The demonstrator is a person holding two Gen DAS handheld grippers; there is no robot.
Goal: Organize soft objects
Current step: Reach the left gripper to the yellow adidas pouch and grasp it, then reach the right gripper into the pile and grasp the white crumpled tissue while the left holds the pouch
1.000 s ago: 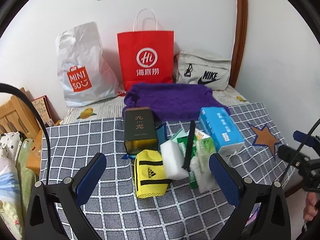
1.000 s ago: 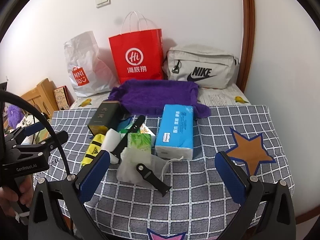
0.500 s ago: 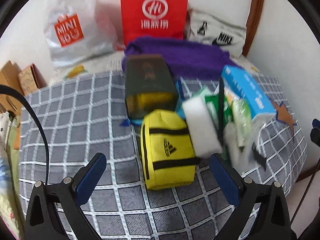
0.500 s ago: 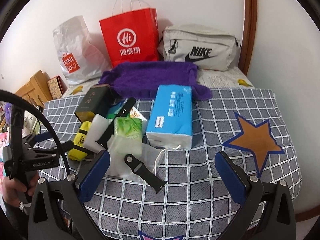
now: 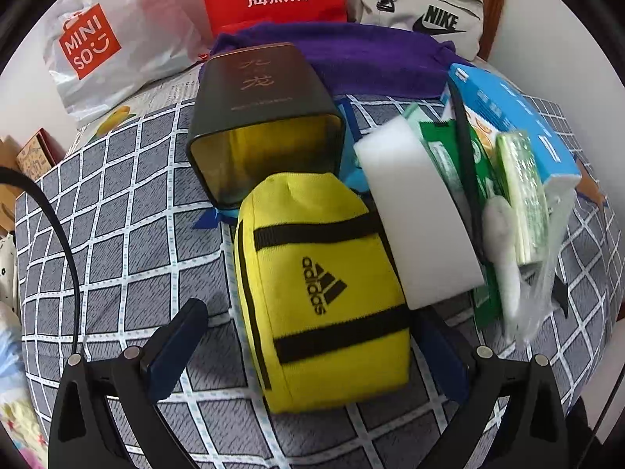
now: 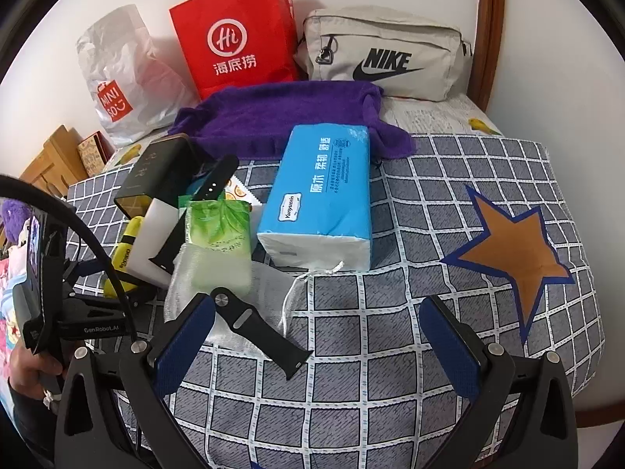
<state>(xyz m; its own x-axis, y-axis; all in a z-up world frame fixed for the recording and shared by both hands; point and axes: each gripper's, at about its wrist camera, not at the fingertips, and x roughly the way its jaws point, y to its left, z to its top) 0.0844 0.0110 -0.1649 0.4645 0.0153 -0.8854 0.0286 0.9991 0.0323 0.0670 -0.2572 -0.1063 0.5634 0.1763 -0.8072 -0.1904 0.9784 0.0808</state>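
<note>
A yellow adidas pouch lies on the checked bedcover, and my left gripper stands open with one finger on each side of its near end. A white foam block leans against the pouch's right side, and a dark tin lies behind it. My right gripper is open over the cover with nothing between its fingers. In front of it are a blue tissue pack, a green wipes pack, a mesh drawstring pouch and a black watch strap. A purple towel lies further back.
Against the wall stand a red paper bag, a silver Miniso bag and a grey Nike bag. A star patch marks the cover's right side, near its edge. A hand holds the left gripper at lower left.
My left gripper has moved forward and down onto the pile, and its open fingers now straddle the yellow pouch. My right gripper has come slightly closer to the tissue pack and strap.
</note>
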